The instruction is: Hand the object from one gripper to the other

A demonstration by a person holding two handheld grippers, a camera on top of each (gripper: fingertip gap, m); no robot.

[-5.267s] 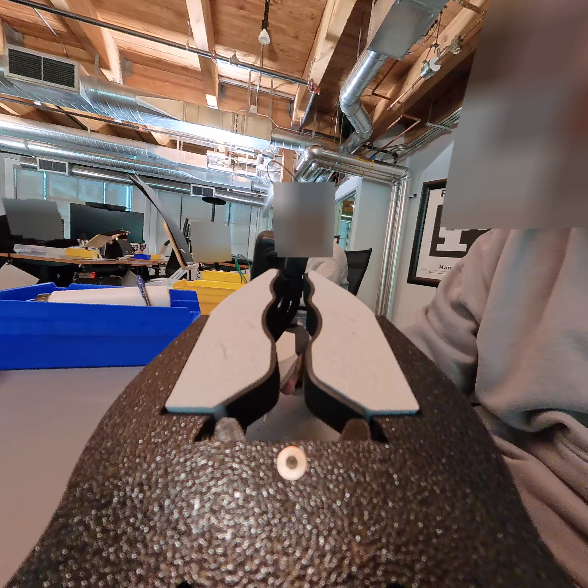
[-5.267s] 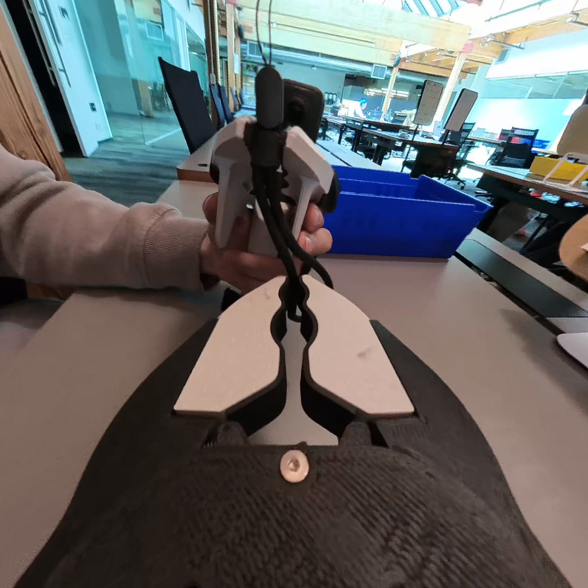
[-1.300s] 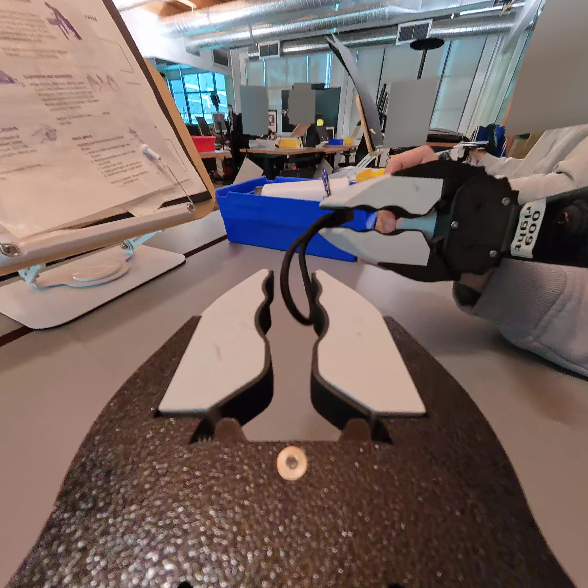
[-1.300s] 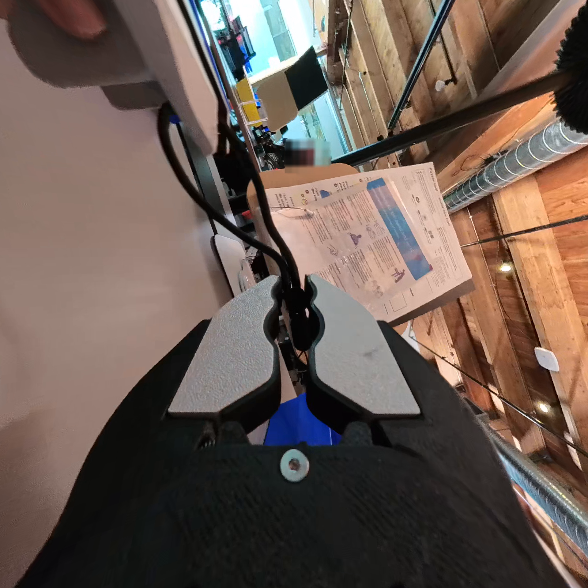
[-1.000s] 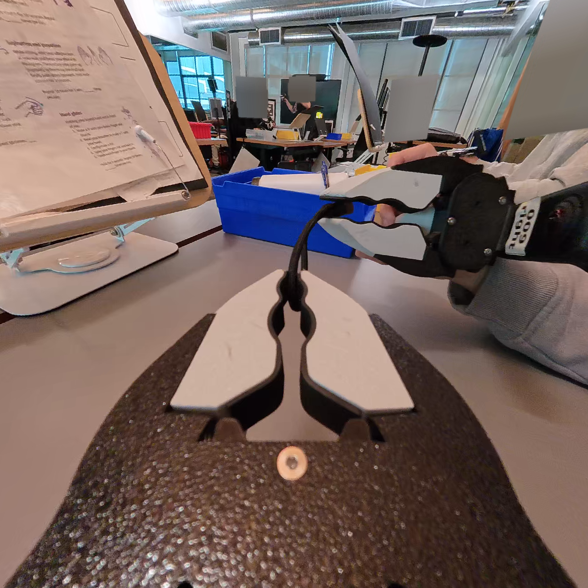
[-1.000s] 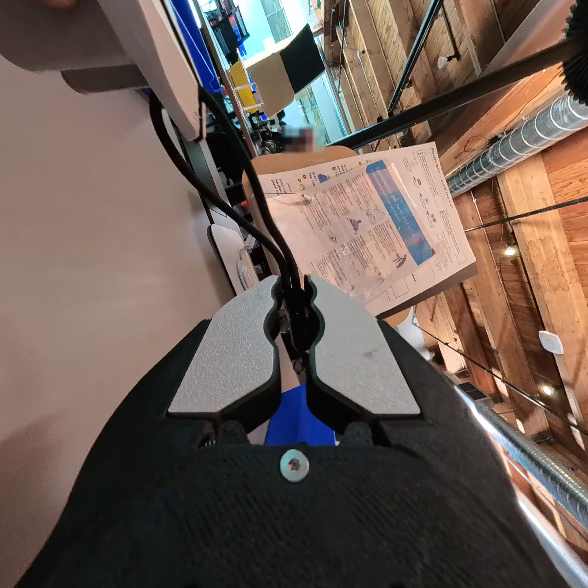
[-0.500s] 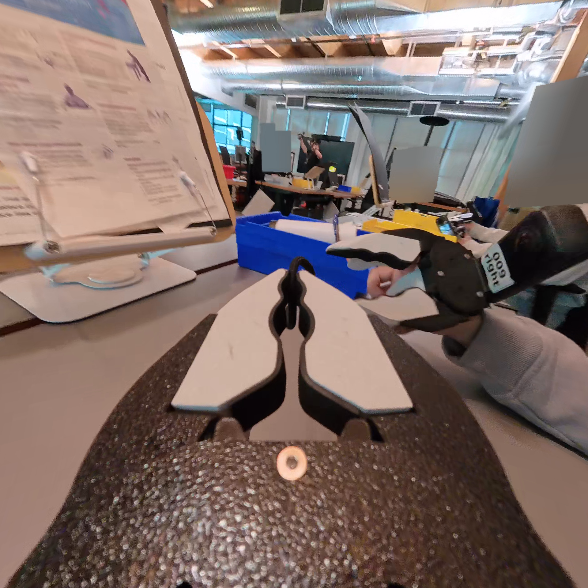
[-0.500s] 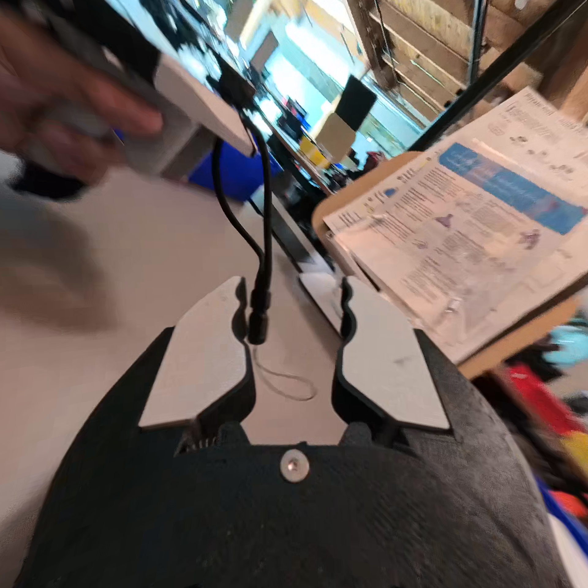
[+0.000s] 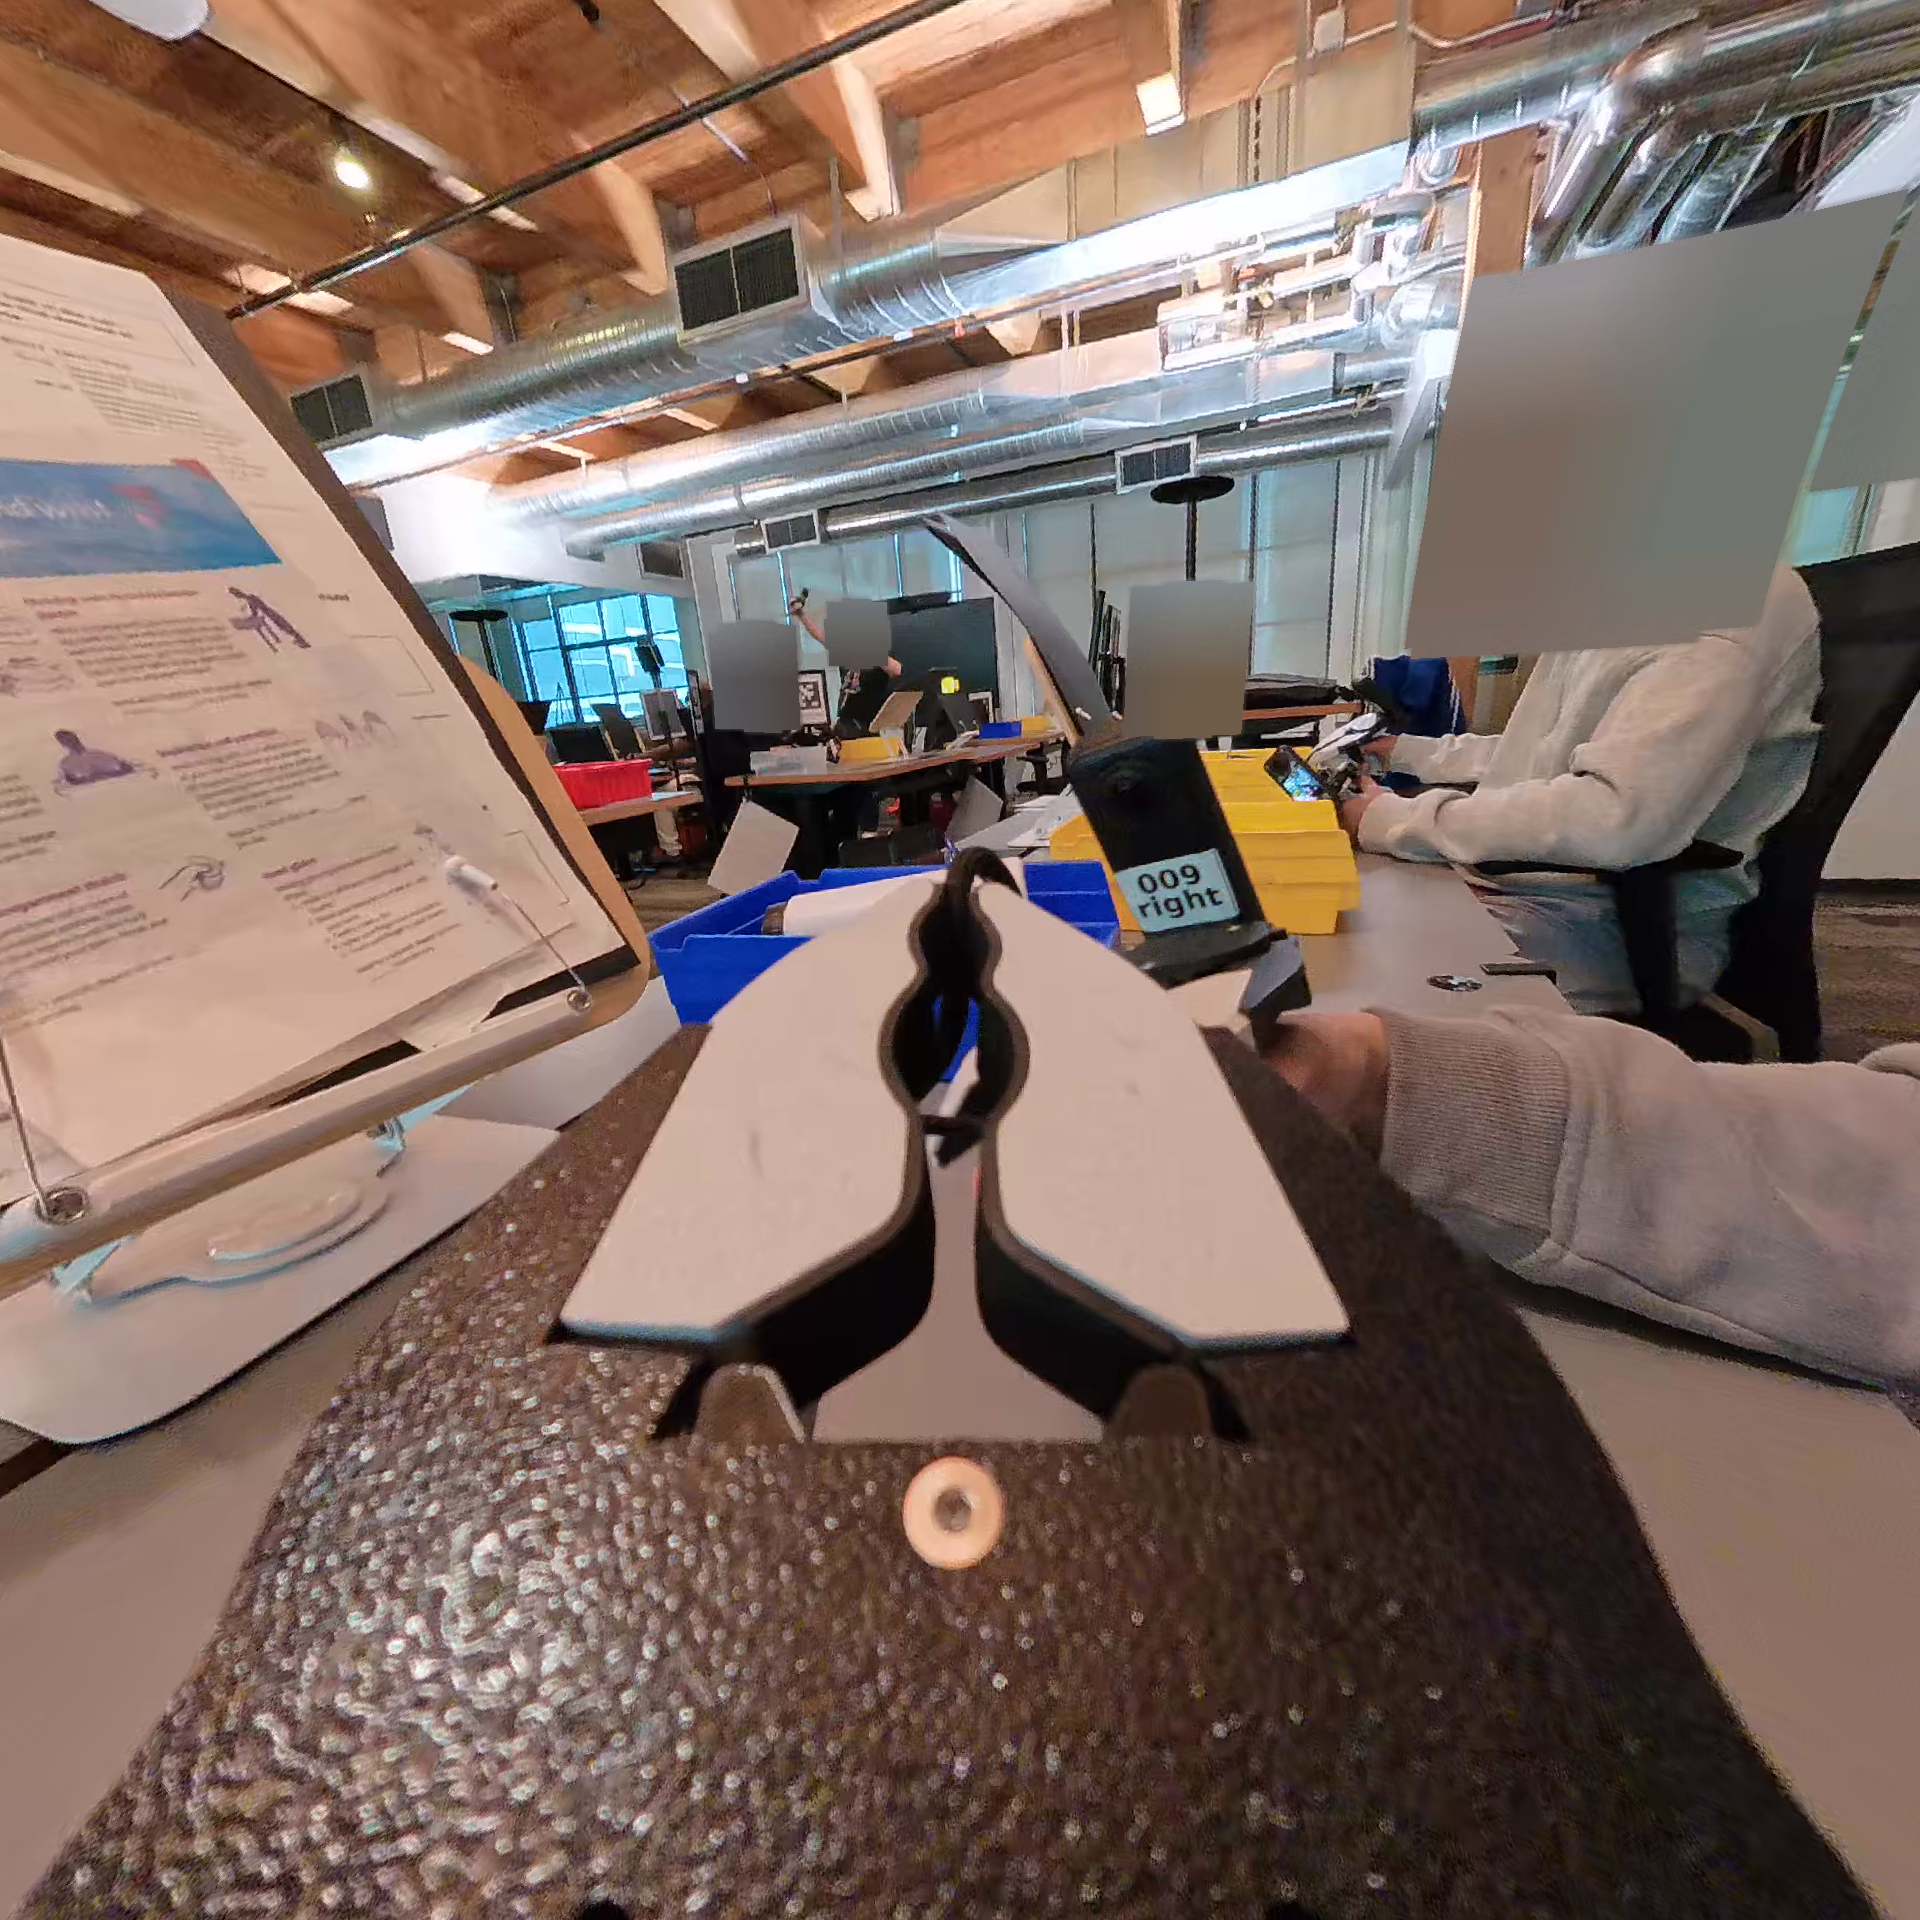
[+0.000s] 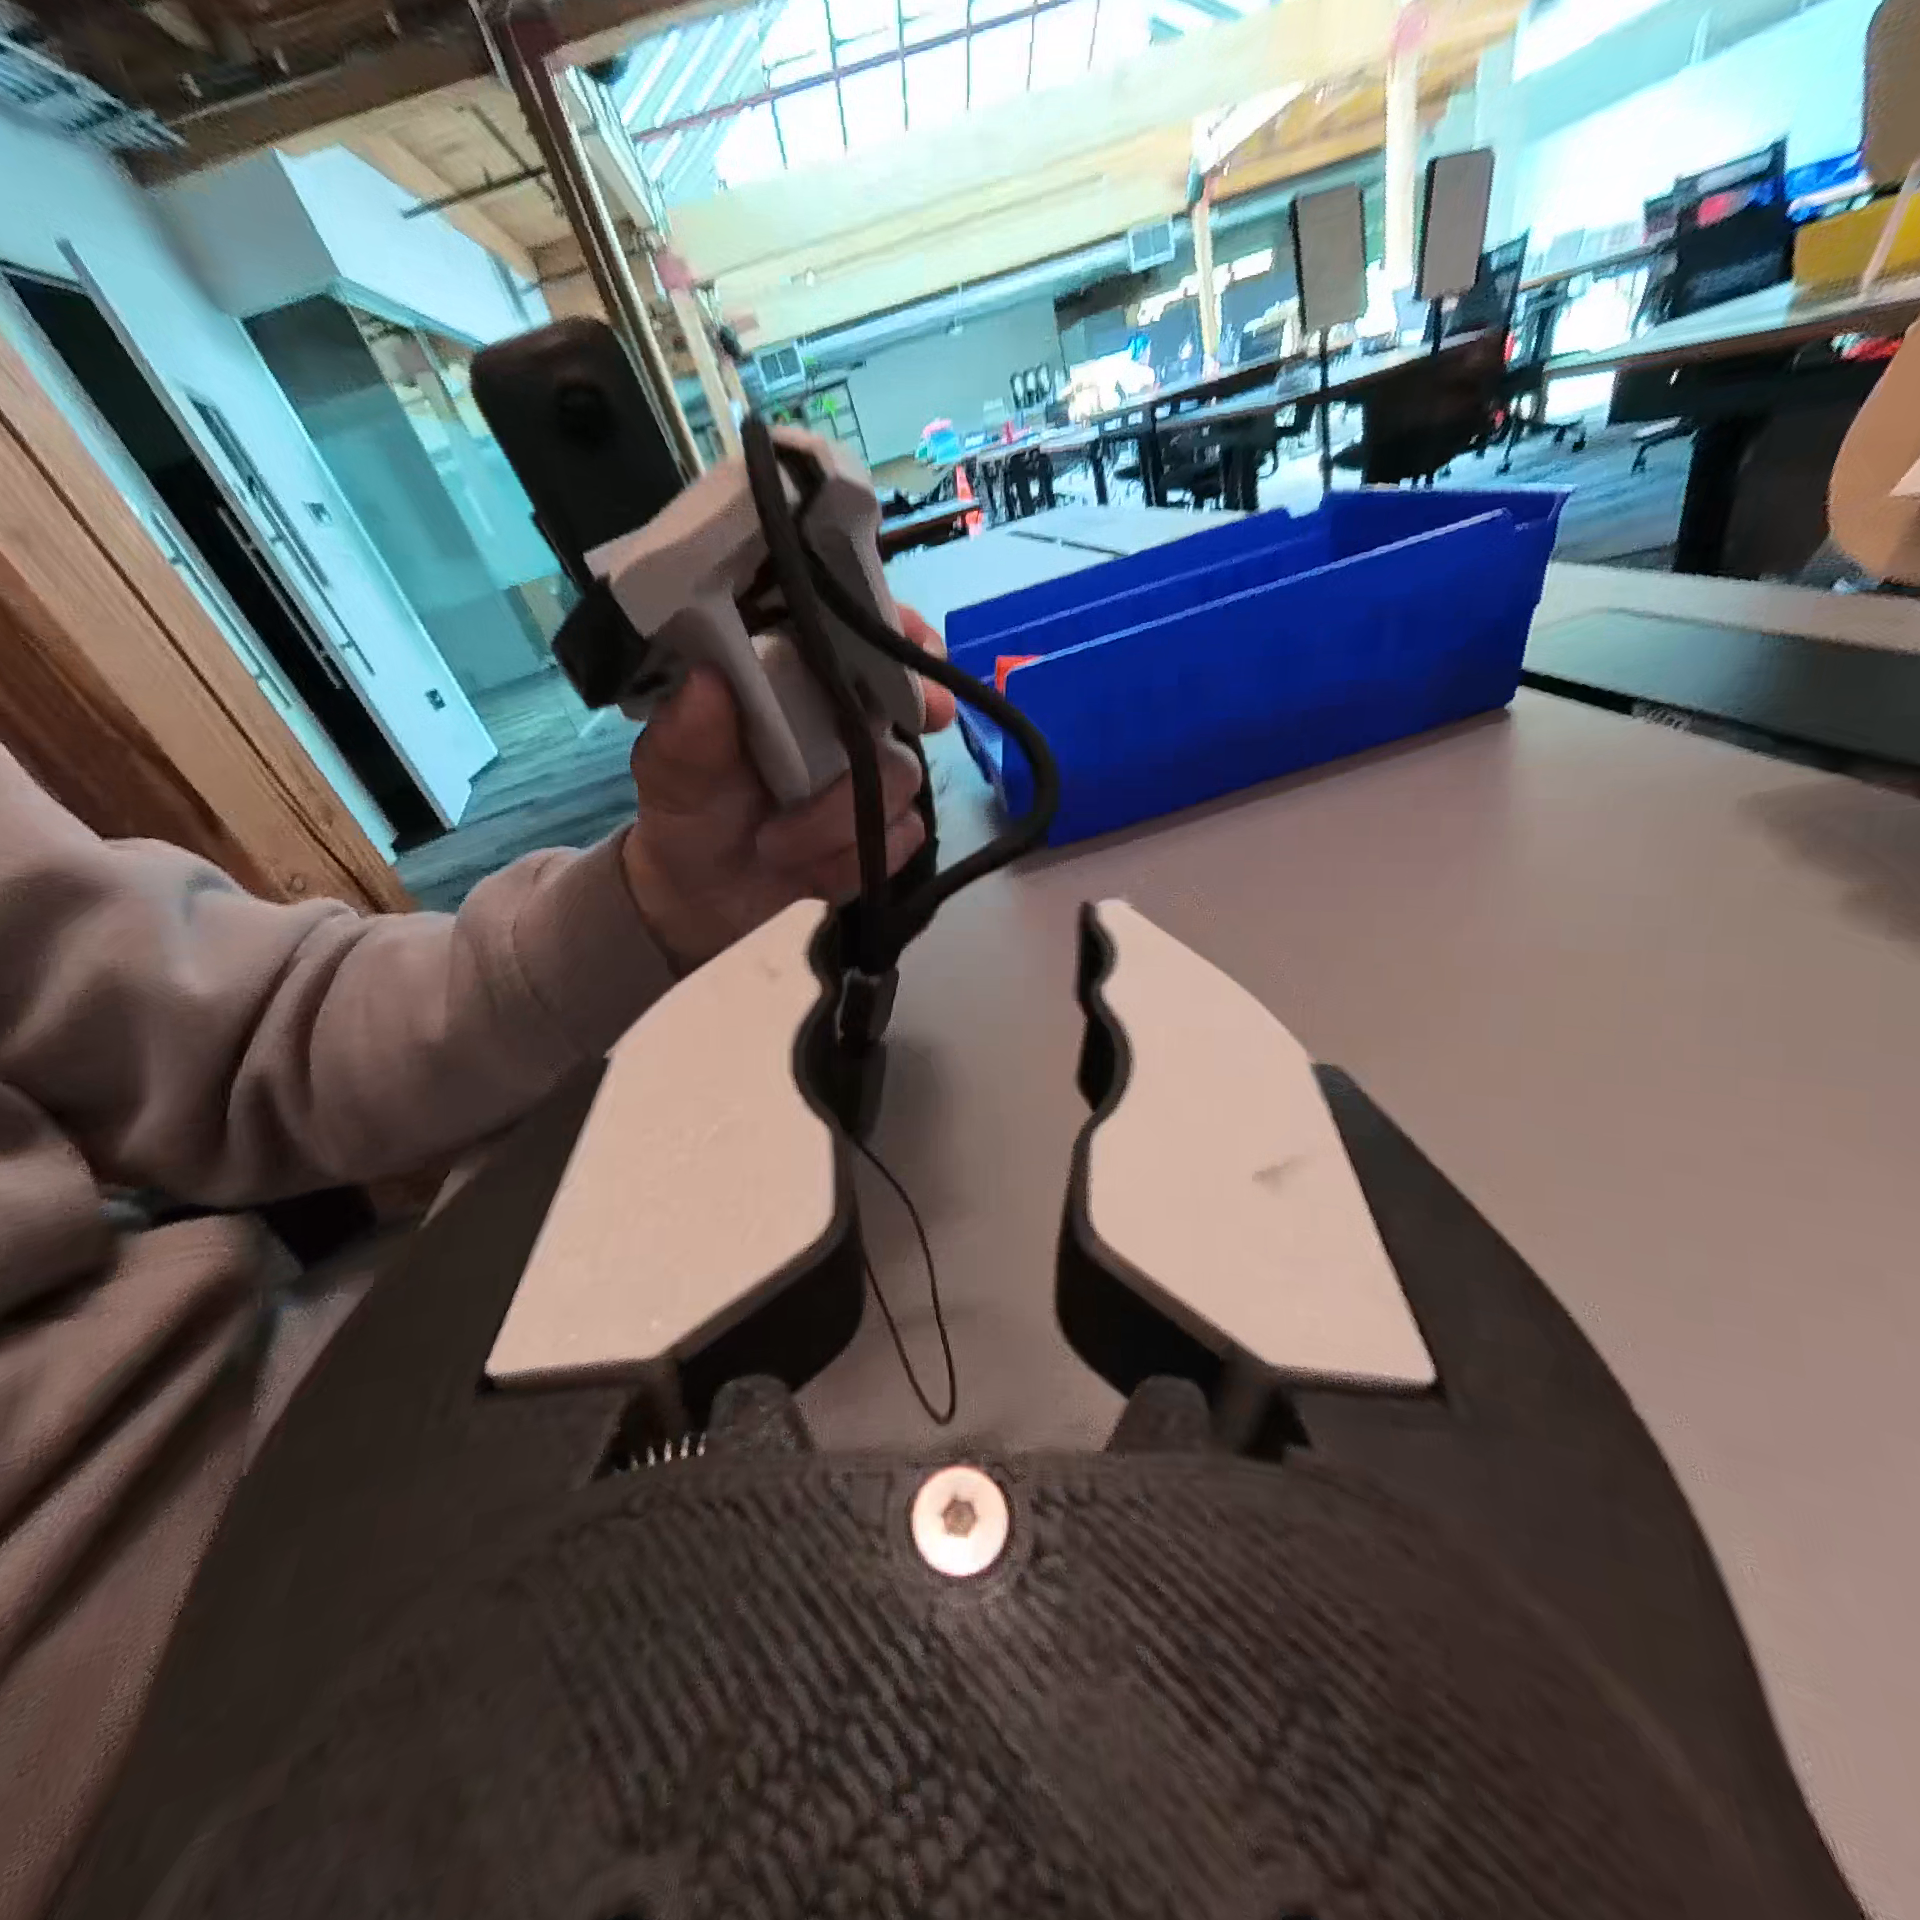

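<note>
Now my left gripper [image 9: 956, 914] is pressed together on the black cord [image 10: 914, 748], pinching its doubled loop right at the tips, so the cord is already on the receiving side. My right gripper [image 10: 956, 935] is spread wide and holds nothing; the cord's plug end [image 10: 868, 1013] hangs down between its fingers, close against the left one, I cannot tell whether it touches, and a thin thread [image 10: 914, 1288] trails from it toward the grey table [image 10: 1507, 987].

What remains, I judge, is a clean parting. To do it well I would keep the left one clamped and steady, since the loop sits at the very tips where a slip could drop it. I would draw the right one straight back along its own line, not sideways, so neither finger hooks the plug or the thread. The blue bin [image 10: 1268, 634] stands behind the left gripper, well apart from the cord, so it shouldn't be in the way.
</note>
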